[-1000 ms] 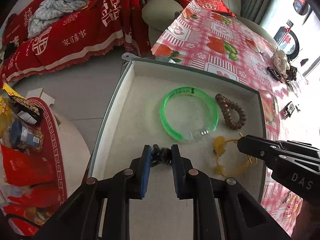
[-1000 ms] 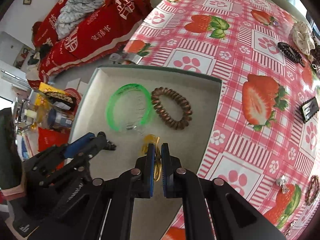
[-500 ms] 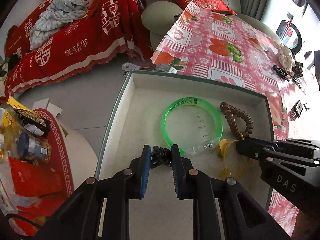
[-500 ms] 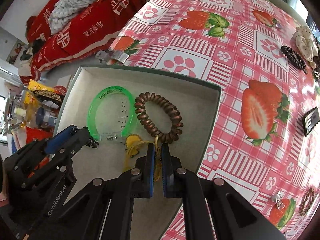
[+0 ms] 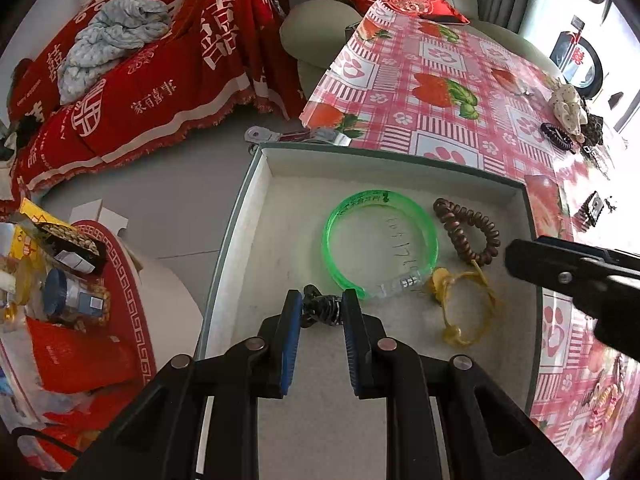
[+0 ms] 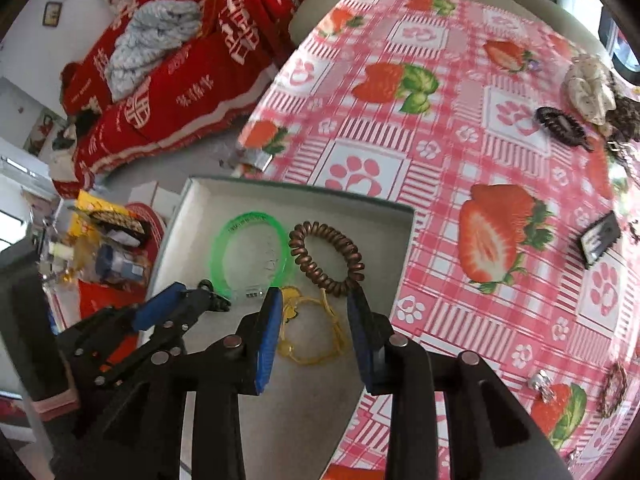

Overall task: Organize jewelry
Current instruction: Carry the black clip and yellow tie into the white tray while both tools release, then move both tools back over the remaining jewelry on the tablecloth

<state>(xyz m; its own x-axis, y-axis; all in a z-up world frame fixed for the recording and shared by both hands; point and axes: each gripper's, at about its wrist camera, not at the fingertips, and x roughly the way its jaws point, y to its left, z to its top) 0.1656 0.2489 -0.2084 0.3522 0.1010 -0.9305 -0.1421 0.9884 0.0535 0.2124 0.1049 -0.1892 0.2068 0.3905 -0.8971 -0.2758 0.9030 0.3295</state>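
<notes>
A shallow grey tray (image 5: 256, 208) (image 6: 400, 248) holds a green bangle (image 5: 380, 240) (image 6: 250, 256), a brown coil hair tie (image 5: 468, 232) (image 6: 326, 258) and a yellow cord bracelet (image 5: 464, 308) (image 6: 312, 332). My left gripper (image 5: 320, 312) (image 6: 208, 294) is shut on a small black piece of jewelry (image 5: 320, 310) just above the tray floor, beside the bangle. My right gripper (image 6: 316, 308) is open above the yellow cord bracelet, which lies loose in the tray; its black body (image 5: 560, 268) shows in the left wrist view.
The tray sits at the edge of a strawberry-print tablecloth (image 6: 480, 160). Loose pieces lie on it: a black hair clip (image 6: 560, 124), a cream scrunchie (image 6: 590, 92), a black comb clip (image 6: 600, 240), beaded items (image 6: 612, 388). A snack-laden stand (image 5: 60, 300) and red sofa (image 5: 140, 80) lie left.
My right gripper has opened and let go of the yellow cord bracelet, then drawn back. The bracelet now lies in the tray. My left gripper stays shut on the black piece.
</notes>
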